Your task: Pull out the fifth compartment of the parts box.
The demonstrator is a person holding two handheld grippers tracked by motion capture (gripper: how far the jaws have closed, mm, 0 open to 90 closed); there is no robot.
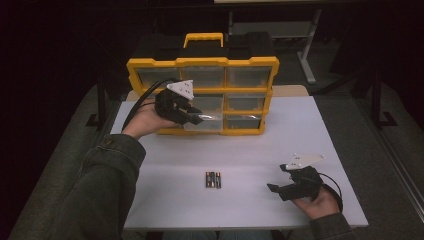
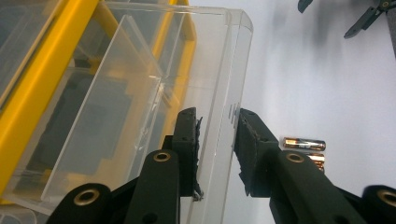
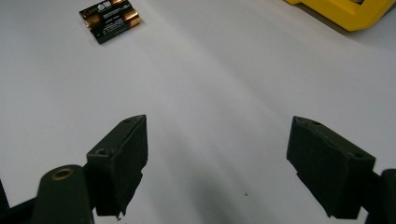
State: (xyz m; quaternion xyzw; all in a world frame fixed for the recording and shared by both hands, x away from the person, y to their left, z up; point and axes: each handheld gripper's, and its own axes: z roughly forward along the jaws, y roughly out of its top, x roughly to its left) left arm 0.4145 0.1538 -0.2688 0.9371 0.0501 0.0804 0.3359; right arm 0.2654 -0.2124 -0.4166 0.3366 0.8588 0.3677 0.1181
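Observation:
A yellow organizer case [image 1: 202, 62] with clear drawers stands upright at the back of the white table [image 1: 250, 145]. One clear drawer [image 1: 205, 120] is pulled partway out of its lower middle slot. My left gripper [image 1: 197, 116] is shut on the drawer's front wall [image 2: 229, 70], one pad inside the drawer [image 2: 140, 93] and one outside. Three batteries [image 1: 212, 179] lie side by side on the table's near middle, and show past the left jaws [image 2: 304, 143]. My right gripper [image 1: 276, 177] hovers low at the front right, open [image 3: 217, 126], with bare table between its pads; the batteries [image 3: 109, 19] lie ahead to its left.
The case has a yellow carry handle [image 1: 203, 38] on top, and its corner [image 3: 345, 11] shows far off in the right gripper view. A desk leg [image 1: 306, 55] stands behind the table. The table's front edge [image 1: 240, 226] runs close to both forearms. Dark floor surrounds the table.

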